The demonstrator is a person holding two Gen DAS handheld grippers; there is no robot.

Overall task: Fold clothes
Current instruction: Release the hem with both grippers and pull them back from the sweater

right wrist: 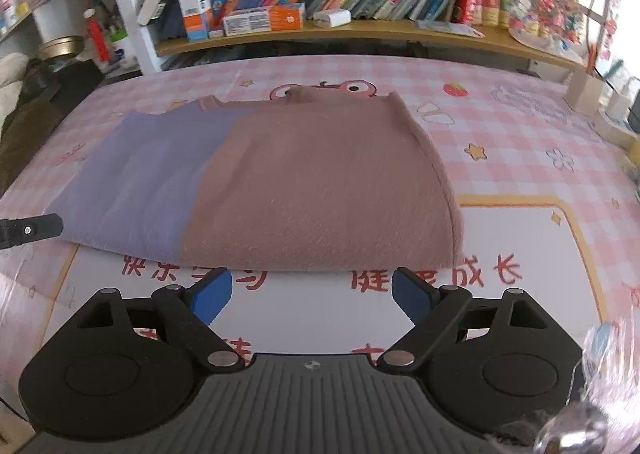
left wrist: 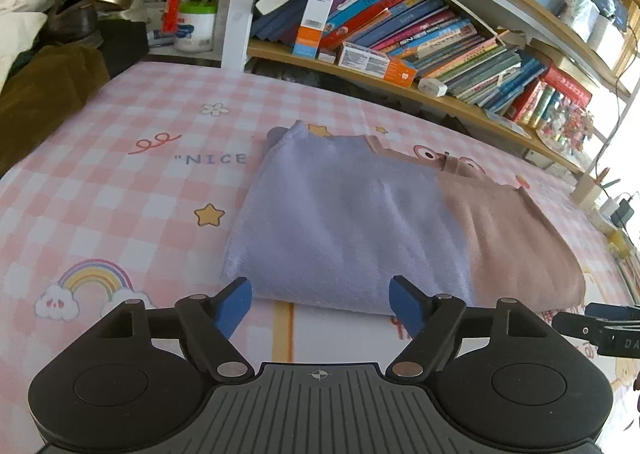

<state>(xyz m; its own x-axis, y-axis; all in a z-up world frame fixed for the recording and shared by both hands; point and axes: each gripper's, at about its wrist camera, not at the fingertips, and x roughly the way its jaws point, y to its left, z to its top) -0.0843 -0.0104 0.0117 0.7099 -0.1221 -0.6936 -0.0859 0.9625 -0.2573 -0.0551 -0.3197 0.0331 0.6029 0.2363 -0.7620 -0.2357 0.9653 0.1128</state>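
A folded fuzzy garment [right wrist: 280, 181], lavender on one side and dusty pink on the other, lies flat on a pink checked cloth [right wrist: 520, 141]. The left gripper [left wrist: 322, 300] and right gripper [right wrist: 312, 290] sit just before its near edge, blue fingers spread and holding nothing.

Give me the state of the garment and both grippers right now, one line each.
Two-tone garment: folded, lying flat on the checked mat.
Left gripper: open, empty, at the garment's near edge.
Right gripper: open, empty, just short of the garment.
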